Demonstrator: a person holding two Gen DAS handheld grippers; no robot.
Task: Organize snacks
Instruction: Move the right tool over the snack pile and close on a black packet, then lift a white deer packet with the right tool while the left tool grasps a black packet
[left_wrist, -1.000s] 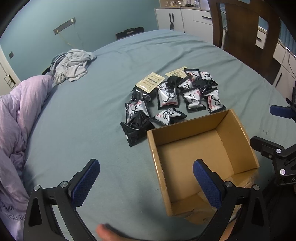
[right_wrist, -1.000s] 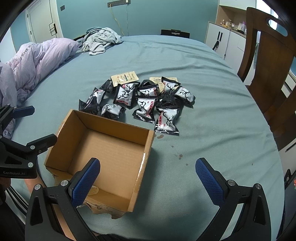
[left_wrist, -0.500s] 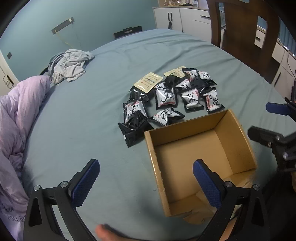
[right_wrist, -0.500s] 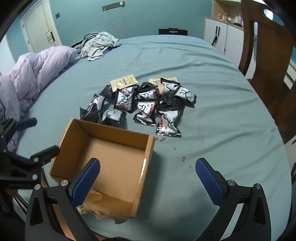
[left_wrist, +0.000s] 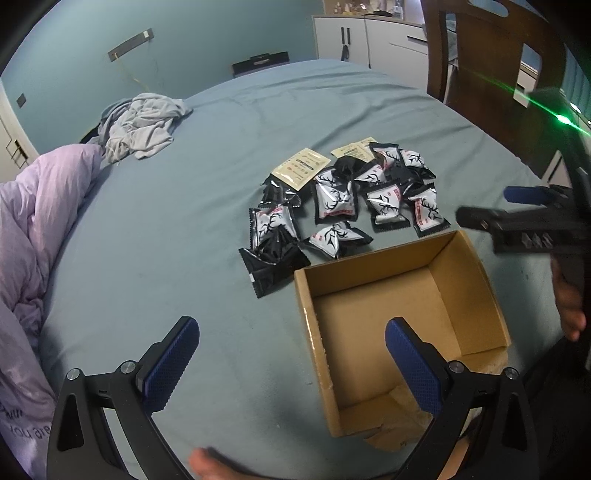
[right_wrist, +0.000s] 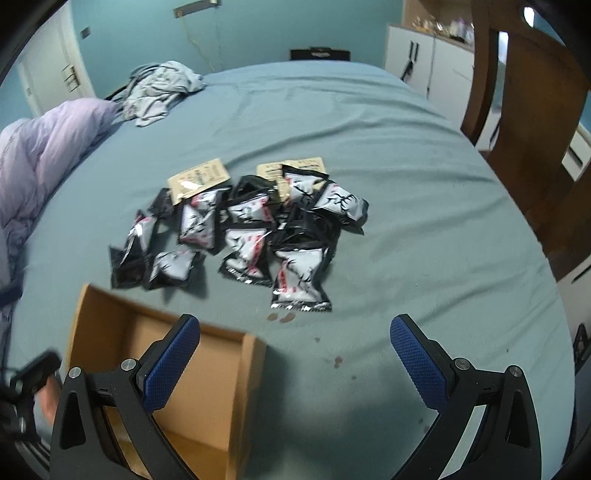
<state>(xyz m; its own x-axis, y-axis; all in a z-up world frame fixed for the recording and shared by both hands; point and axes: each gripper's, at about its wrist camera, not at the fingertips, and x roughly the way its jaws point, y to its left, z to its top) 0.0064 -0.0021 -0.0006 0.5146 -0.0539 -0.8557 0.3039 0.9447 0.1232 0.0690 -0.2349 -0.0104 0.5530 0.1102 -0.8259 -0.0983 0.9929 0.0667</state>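
1. The left gripper (left_wrist: 291, 363) has its fingers wide apart, holding nothing.
2. The right gripper (right_wrist: 295, 360) is wide apart too, holding nothing.
3. The snack packs (right_wrist: 243, 236) lie on the bed (right_wrist: 424, 229), just beyond the cardboard box (left_wrist: 402, 317).

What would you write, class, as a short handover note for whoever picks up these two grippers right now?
Left gripper: open, holding nothing, hovering over the near left corner of the cardboard box.
Right gripper: open, holding nothing, above the bedsheet just right of the box, facing the snacks.
Things: the snack packets lie in a loose pile on the sheet beyond the box, with two tan sachets at the far edge.
Done: nothing packed; the box shows no packets.
Left: pick up each packet, probably starting with the nearest, and place it in the box.
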